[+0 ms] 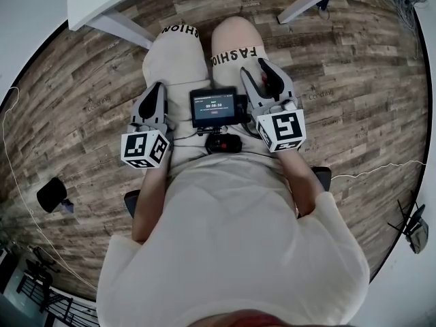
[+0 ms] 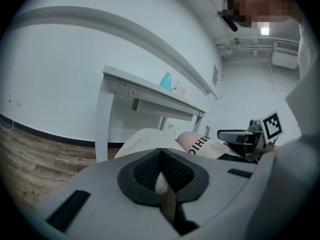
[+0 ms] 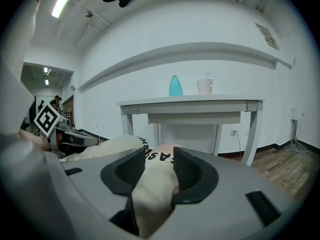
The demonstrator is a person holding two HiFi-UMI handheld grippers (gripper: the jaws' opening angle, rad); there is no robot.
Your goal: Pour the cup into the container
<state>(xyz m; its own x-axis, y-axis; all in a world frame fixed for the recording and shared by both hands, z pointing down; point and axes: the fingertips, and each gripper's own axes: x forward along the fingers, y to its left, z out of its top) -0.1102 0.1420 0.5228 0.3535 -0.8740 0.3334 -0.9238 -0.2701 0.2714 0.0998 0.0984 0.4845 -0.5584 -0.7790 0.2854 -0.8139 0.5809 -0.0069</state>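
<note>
A teal cup (image 3: 175, 86) and a pale, pinkish-white container (image 3: 205, 86) stand side by side on a white table (image 3: 190, 104) across the room. The left gripper view shows the same cup (image 2: 165, 80) and container (image 2: 176, 88), small and far off. Both grippers rest on the seated person's thighs, well short of the table. My left gripper (image 1: 158, 90) (image 2: 161, 159) has its pads meeting, with nothing in them. My right gripper (image 1: 262, 70) (image 3: 159, 164) stands partly open; only the trouser leg shows through the gap.
A small screen unit (image 1: 214, 107) lies on the lap between the grippers. The white table's legs (image 1: 119, 26) rise ahead of the knees over a wood-plank floor (image 1: 354, 80). A black object (image 1: 52, 195) sits on the floor at left, and thin cables trail at both sides.
</note>
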